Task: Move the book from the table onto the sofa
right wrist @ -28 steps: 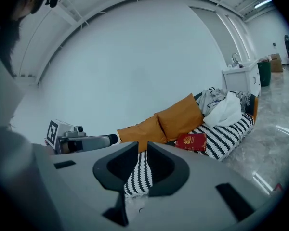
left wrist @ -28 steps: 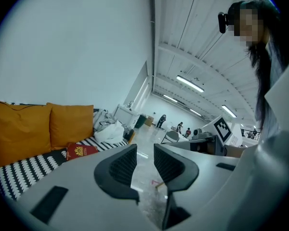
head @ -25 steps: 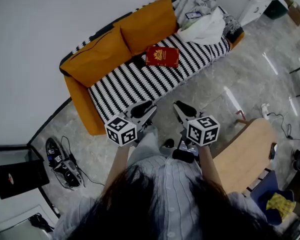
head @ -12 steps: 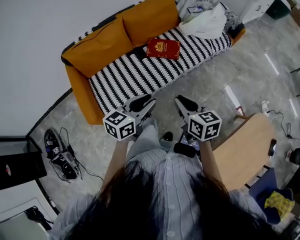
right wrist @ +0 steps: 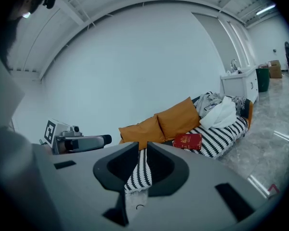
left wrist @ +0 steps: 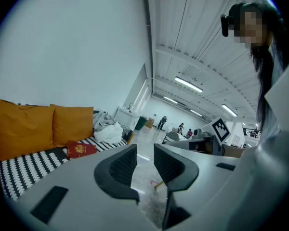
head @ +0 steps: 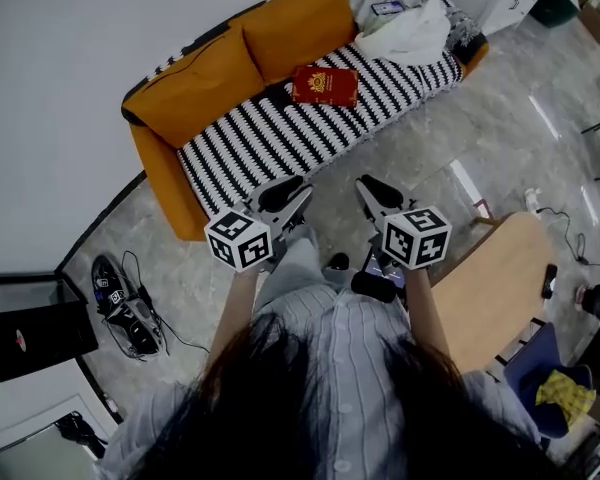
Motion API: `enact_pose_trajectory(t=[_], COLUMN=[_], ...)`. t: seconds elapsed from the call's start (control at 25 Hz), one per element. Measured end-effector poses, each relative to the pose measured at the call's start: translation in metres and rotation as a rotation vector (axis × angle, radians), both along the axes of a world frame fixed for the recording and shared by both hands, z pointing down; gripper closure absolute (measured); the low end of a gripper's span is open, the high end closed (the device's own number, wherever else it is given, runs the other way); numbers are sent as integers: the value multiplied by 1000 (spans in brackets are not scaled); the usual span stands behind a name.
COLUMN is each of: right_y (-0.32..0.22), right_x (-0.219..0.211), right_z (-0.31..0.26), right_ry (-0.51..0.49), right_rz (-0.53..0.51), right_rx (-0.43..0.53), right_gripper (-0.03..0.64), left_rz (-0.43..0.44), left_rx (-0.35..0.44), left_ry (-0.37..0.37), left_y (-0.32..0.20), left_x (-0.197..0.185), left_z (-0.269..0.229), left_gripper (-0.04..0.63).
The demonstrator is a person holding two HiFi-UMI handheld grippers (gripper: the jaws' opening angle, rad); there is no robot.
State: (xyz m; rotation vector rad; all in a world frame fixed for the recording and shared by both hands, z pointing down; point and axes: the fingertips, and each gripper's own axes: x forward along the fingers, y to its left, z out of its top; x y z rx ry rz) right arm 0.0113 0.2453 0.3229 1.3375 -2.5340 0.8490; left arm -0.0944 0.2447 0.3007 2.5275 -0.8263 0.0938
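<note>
The sofa and all on it have slid a little toward the top of the head view since a second ago. It fills the upper centre; a wooden table sits at lower right. The red book lies flat on the striped seat, just before the orange cushions. The left gripper and right gripper, mid-frame and well apart from the book, have narrowly parted jaws with nothing between them.

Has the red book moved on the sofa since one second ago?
No. The red book keeps its spot on the striped seat, in front of the same orange cushion.
</note>
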Motion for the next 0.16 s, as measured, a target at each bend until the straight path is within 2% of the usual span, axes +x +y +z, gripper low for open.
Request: enact_pose_trajectory(t=[0.16], right_y=[1], right_x=[9], right_z=[0], right_ry=[-2], right_rz=[24], right_rx=[7], right_gripper=[552], left_rz=[-4], left_rx=[8], left_ry=[-1], left_y=[2], left_x=[-1], left_z=[0], left_gripper=[476])
